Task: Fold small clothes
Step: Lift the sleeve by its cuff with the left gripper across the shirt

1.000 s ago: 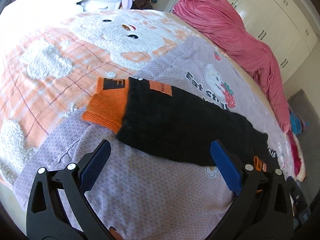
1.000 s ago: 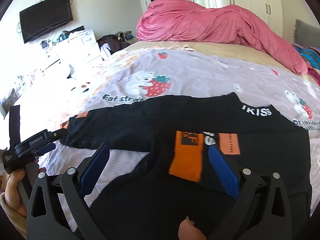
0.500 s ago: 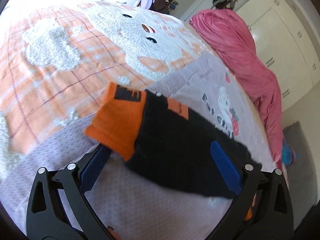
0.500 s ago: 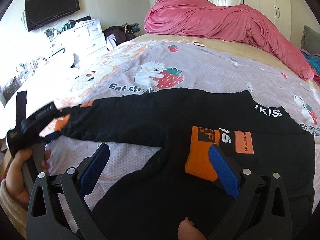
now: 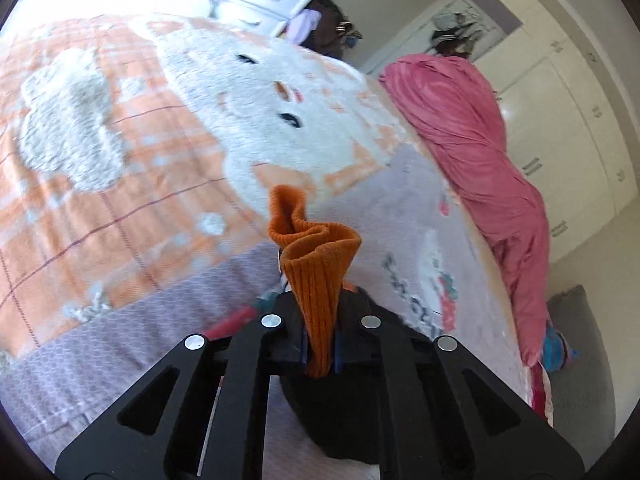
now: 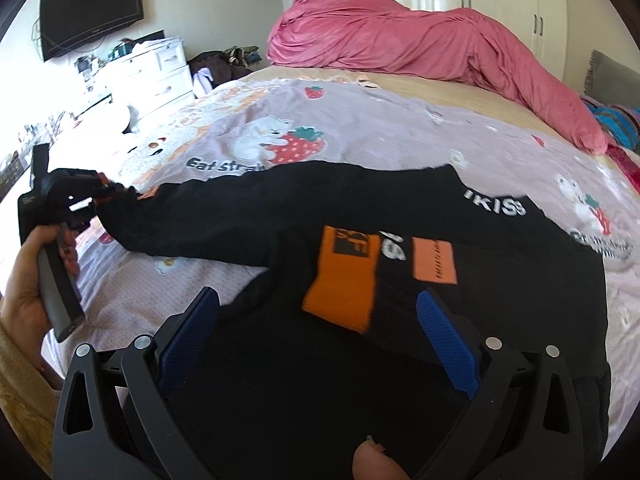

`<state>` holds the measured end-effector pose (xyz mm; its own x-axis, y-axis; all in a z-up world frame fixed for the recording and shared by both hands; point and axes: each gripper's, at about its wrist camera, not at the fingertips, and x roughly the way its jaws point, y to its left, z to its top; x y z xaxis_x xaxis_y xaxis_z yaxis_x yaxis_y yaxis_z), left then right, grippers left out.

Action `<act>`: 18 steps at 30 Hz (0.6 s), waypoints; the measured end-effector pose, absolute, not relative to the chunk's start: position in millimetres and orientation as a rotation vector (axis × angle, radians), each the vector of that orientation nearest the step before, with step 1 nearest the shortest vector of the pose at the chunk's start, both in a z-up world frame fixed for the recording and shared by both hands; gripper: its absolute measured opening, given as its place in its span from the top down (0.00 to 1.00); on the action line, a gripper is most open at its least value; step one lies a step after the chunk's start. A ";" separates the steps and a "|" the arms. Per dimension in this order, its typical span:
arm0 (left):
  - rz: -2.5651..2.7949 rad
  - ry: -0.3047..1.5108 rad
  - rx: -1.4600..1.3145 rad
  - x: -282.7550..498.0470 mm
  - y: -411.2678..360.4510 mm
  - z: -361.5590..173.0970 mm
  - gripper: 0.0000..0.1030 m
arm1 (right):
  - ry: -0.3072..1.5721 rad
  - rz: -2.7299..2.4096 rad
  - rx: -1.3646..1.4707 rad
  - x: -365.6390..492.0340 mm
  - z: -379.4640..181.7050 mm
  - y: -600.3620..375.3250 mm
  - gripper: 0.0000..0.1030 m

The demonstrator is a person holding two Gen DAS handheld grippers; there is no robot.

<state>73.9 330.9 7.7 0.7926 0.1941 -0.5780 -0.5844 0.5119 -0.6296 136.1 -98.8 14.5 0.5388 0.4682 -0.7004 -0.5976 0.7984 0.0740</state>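
A small black top (image 6: 420,200) with orange cuffs lies flat on the bed. One sleeve (image 6: 208,212) stretches out to the left. My left gripper (image 5: 319,354) is shut on that sleeve's orange cuff (image 5: 316,248), which bunches up above the jaws; it also shows in the right wrist view (image 6: 96,196), at the sleeve's end. The other sleeve is folded across the body, its orange cuff (image 6: 344,280) lying on top. My right gripper (image 6: 318,330) is open and empty, hovering just above the top's lower part, near that cuff.
The bed carries a lilac strawberry-print sheet (image 6: 380,128) and an orange plaid fleece blanket (image 5: 120,152) with a white bear. A pink duvet (image 6: 420,48) is heaped at the far side. White drawers (image 6: 156,68) and a wall TV (image 6: 92,12) stand beyond the bed.
My left gripper moved in onto the outstretched sleeve's orange cuff and closed on it. The right gripper stayed open and shifted slightly over the top.
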 end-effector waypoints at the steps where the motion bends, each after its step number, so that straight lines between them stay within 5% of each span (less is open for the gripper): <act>1: 0.455 0.457 -0.919 74.3 325.8 13.1 0.98 | 0.779 0.633 -0.170 136.6 13.0 -103.7 0.04; 18: 0.134 0.277 -0.879 70.0 255.7 74.9 0.98 | 0.860 0.567 0.146 155.8 11.5 -168.8 0.04</act>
<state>70.0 255.7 74.9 0.9559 0.0023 -0.2937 -0.2289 0.6322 -0.7402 155.8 -168.8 11.5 0.5153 0.5274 -0.6755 -0.4128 0.8435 0.3437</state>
